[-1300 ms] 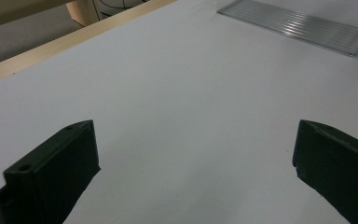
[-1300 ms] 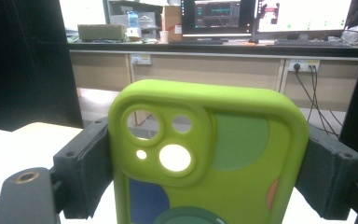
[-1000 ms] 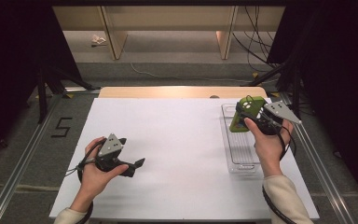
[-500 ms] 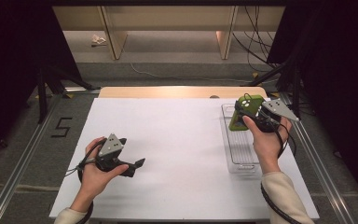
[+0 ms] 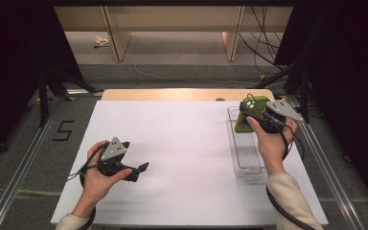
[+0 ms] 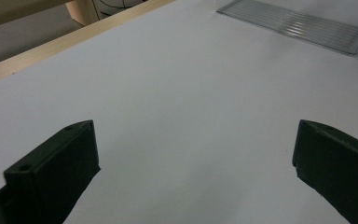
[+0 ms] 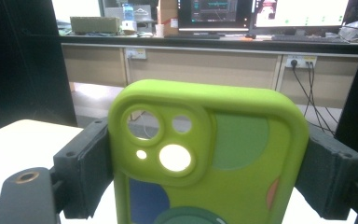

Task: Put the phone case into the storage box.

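Near the desk's front-left corner, the left tool rests on the white desk, jaws spread wide with nothing between them. Toward the far-right corner, the right tool clamps a lime-green phone case by its long sides, upright, camera cutout on top, over the far end of a clear tray running front to back below.

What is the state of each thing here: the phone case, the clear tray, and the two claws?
Green phone case: gripped by its two long sides, held up above the tray, camera cutouts empty.
Clear tray: lying flat on the white table, nothing visible inside.
Right claw: shut on the phone case.
Left claw: open, nothing between its jaws, low over the table.
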Demonstrator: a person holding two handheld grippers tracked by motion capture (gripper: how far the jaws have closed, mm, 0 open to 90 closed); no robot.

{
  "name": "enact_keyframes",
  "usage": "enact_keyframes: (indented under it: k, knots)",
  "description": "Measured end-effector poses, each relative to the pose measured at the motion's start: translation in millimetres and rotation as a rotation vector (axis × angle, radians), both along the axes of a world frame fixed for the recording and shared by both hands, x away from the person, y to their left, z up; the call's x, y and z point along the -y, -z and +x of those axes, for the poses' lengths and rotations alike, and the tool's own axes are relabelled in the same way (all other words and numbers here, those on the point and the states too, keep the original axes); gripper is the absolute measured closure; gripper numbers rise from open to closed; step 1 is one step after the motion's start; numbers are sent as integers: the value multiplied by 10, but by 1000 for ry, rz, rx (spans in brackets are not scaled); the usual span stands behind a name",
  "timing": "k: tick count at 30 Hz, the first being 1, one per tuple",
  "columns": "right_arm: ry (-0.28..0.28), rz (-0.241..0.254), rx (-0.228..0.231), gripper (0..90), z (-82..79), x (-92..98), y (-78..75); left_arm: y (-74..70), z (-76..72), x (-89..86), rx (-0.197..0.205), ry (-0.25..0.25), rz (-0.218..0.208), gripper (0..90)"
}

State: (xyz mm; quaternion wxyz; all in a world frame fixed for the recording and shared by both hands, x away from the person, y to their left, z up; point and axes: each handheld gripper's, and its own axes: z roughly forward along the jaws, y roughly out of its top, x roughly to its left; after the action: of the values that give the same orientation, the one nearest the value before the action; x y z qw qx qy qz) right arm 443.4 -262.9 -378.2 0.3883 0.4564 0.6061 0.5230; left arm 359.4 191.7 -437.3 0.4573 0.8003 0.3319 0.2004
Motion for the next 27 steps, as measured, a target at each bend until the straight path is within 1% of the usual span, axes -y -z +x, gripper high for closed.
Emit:
enact_keyframes:
  k: [12, 27]
  knots:
    - [9, -2, -20, 166, 79, 14, 26, -2, 1, -1, 1, 0, -1, 0]
    - [15, -5, -30, 166, 163, 0, 33, -4, 0, 2, 2, 3, -2, 0]
